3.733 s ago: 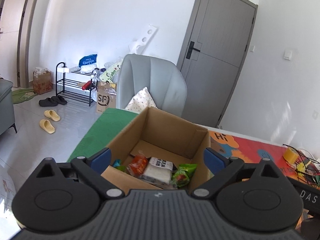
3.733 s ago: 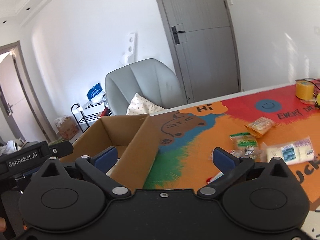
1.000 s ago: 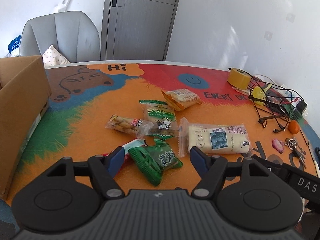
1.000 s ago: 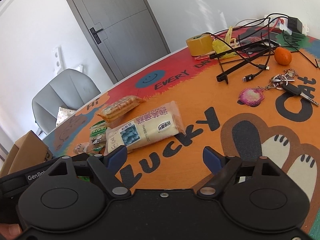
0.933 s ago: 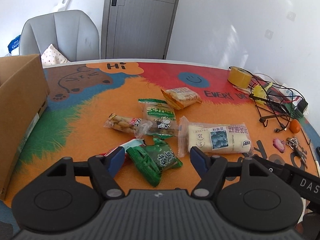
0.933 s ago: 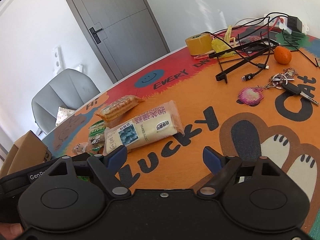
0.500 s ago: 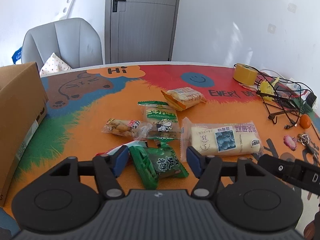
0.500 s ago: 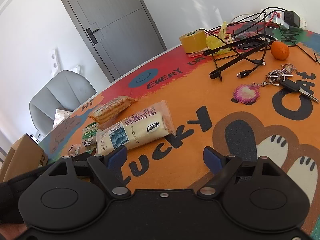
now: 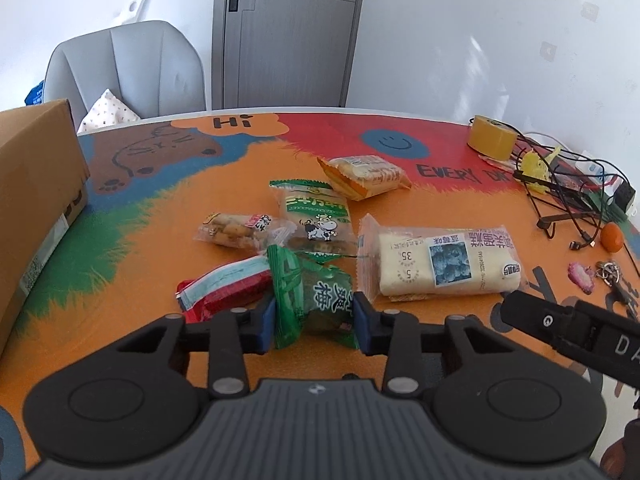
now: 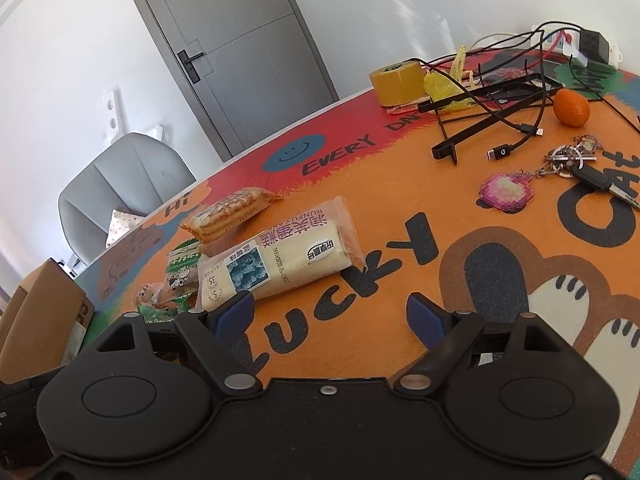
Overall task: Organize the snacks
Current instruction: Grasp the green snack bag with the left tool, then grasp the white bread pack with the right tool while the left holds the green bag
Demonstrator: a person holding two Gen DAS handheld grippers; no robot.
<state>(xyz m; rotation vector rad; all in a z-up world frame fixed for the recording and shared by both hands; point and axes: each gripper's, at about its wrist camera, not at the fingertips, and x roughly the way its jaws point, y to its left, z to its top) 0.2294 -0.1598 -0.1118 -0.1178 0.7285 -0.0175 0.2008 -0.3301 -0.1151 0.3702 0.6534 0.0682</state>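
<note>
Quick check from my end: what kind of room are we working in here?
Most likely a room in someone's home: a grey padded armchair beside a grey interior door, and a table under a colourful cartoon cat mat strewn with a bunch of keys and black charging cables.

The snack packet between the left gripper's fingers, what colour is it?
Green, with dark lettering; the crinkled plastic snack packet shows best in the left wrist view.

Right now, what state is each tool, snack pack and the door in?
Left tool: closing, pads against the green plum pack.
Right tool: open, nothing between its fingers.
Cake pack: sealed, lying flat.
Cracker pack: sealed, flat.
Door: shut.
</note>
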